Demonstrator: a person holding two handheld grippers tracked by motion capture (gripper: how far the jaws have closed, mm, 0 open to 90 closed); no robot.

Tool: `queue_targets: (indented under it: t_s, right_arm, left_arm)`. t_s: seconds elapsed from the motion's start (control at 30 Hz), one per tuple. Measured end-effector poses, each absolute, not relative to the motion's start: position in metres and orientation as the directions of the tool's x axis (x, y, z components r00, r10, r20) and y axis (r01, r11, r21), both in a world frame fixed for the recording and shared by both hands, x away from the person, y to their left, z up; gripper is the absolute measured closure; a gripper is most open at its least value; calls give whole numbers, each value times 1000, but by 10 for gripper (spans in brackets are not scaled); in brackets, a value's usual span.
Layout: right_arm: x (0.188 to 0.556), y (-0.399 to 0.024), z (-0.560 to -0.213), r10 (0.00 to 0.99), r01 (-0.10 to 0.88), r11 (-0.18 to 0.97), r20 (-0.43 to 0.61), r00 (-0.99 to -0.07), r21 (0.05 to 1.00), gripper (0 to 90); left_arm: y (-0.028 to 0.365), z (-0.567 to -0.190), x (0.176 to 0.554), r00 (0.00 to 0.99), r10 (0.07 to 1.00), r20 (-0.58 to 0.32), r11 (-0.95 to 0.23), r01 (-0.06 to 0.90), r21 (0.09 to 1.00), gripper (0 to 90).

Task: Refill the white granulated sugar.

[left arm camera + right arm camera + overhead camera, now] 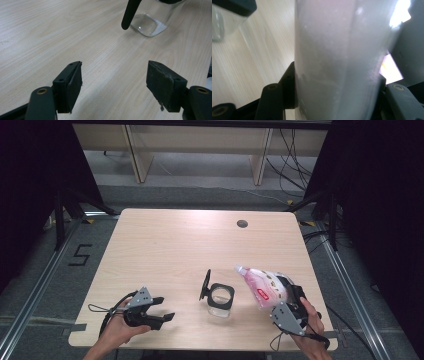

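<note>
Your right gripper (283,296) clamps the pink pouch (260,286) above the table (165,245), its long axis tilted, spout toward the open jar (220,300), which looks empty. Your left gripper (161,309) gapes wide, holding nothing.

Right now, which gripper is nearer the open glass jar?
Right. The right gripper, shut on the pink pouch, sits just right of the jar, the pouch tip leaning toward it. The left gripper, open and empty, rests farther off to the jar's left.
</note>
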State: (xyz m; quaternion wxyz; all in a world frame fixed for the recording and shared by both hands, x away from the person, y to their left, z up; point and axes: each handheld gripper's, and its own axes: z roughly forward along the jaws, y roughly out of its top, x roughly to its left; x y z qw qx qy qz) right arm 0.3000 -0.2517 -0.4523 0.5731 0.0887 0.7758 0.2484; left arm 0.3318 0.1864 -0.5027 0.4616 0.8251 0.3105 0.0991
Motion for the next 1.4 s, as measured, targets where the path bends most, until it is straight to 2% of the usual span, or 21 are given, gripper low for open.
queue_targets:
  t_s: [0.03,0.1,0.17,0.2,0.23,0.4,0.43,0.47,0.5,0.53,0.6,0.63,0.67,0.8,0.87,1.0,1.2,1.23,1.27,1.3,1.4]
  right_arm:
    - [297,-248,-454,370,-149,892,-879,-301,427,439]
    - [295,-247,-453,353,-150,900,-888,-295,408,439]
    - [293,-244,-455,289,-169,924,-916,-276,343,440]
    - [294,-244,-451,190,-196,951,-951,-244,240,440]
    - [293,-243,-454,204,-190,948,-947,-248,254,440]
    - [289,-243,-455,131,-185,966,-956,-263,183,442]
    - [289,-242,-450,32,-212,974,-970,-242,85,442]
    - [286,-242,-457,106,-170,973,-957,-270,156,442]
    - [286,-241,-454,47,-187,978,-967,-249,96,442]
    - [285,-242,-459,107,-154,976,-955,-277,154,442]
    - [284,-240,-458,68,-162,980,-958,-280,117,442]
    - [286,-238,-455,11,-195,979,-964,-264,64,443]
    - [285,-238,-458,43,-176,980,-958,-285,97,443]
    - [285,-231,-456,-70,-211,977,-962,-263,-14,443]
    - [285,-229,-459,-76,-201,979,-958,-276,-20,444]
    - [287,-223,-456,-194,-230,963,-950,-245,-137,445]
    - [288,-221,-460,-176,-220,968,-954,-243,-123,446]
    - [286,-219,-459,-196,-203,968,-948,-251,-147,447]
    - [290,-217,-456,-265,-253,945,-939,-218,-208,447]
    - [289,-218,-458,-235,-234,955,-944,-232,-180,447]
    - [289,-215,-454,-286,-250,940,-937,-200,-233,448]
  left_arm:
    - [186,-503,332,786,607,-120,-389,426,817,287]
    - [186,-504,332,785,607,-126,-380,426,821,287]
    - [187,-506,332,779,614,-127,-378,431,820,287]
    - [187,-506,332,782,611,-122,-378,425,823,287]
    - [187,-506,332,782,611,-124,-376,424,824,287]
    - [187,-505,331,776,618,-122,-376,429,822,284]
    - [188,-505,332,786,609,-106,-392,414,822,283]
    - [188,-506,332,782,612,-116,-377,418,826,281]
    - [188,-507,332,777,618,-119,-373,424,825,279]
    - [187,-507,331,769,626,-131,-362,435,825,275]
    - [187,-507,331,765,631,-129,-359,435,826,259]
    - [188,-506,331,769,627,-120,-368,429,825,255]
    - [188,-506,332,774,624,-111,-377,423,824,255]
    - [187,-507,332,774,625,-101,-380,415,827,254]
    - [188,-506,331,777,623,-87,-394,409,823,254]
    - [187,-505,331,774,626,-92,-393,416,820,256]
    - [187,-506,330,777,622,-92,-395,413,820,258]
    - [187,-506,331,778,621,-91,-396,412,820,258]
    - [187,-505,330,776,624,-90,-397,414,819,259]
    - [187,-505,330,776,624,-90,-396,414,820,259]
    - [187,-506,330,778,622,-92,-395,413,821,260]
